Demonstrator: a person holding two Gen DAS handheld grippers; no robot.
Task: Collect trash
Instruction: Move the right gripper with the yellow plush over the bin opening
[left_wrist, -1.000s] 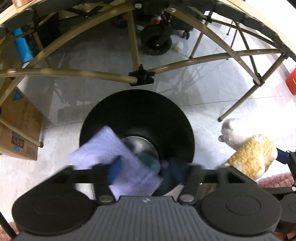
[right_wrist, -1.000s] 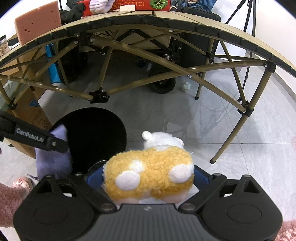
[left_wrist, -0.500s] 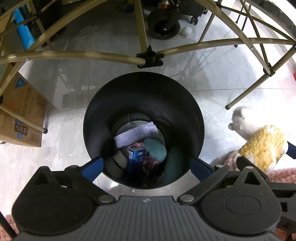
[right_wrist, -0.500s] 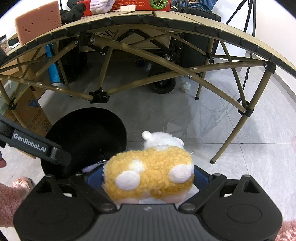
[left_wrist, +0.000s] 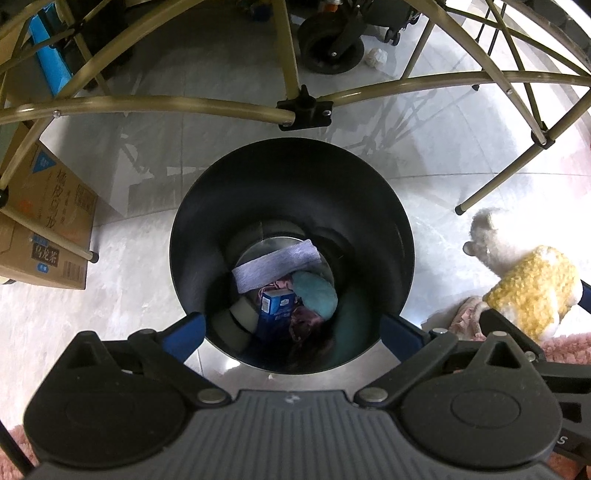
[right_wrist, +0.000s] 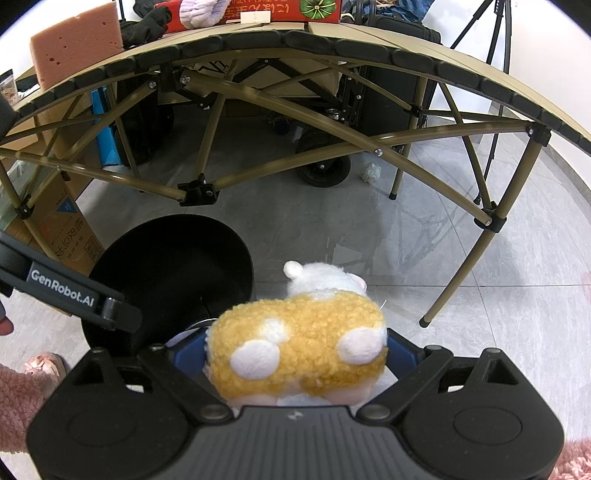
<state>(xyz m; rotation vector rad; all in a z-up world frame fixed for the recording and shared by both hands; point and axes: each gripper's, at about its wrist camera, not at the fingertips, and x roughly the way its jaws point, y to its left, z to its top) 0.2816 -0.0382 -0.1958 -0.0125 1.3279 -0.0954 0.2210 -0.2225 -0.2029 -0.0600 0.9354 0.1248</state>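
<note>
While the left claw (left_wrist: 291, 332) hangs over the black bin (left_wrist: 391, 206), jaws just spread wide and empty, the lavender cloth (left_wrist: 275, 264) lies inside it on a blue carton (left_wrist: 275, 304). Right claw (right_wrist: 295, 354) clamps the plush hamster (right_wrist: 299, 341) beside the bin; releasing short would likely drop it outside the rim. Beyond the bin: glossy grey tile floor (right_wrist: 461, 295), folding worktop frame (left_wrist: 147, 107).

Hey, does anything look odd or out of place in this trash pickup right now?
Yes: the right gripper is clamped on a yellow plush toy beside the black bin, hardly trash.
</note>
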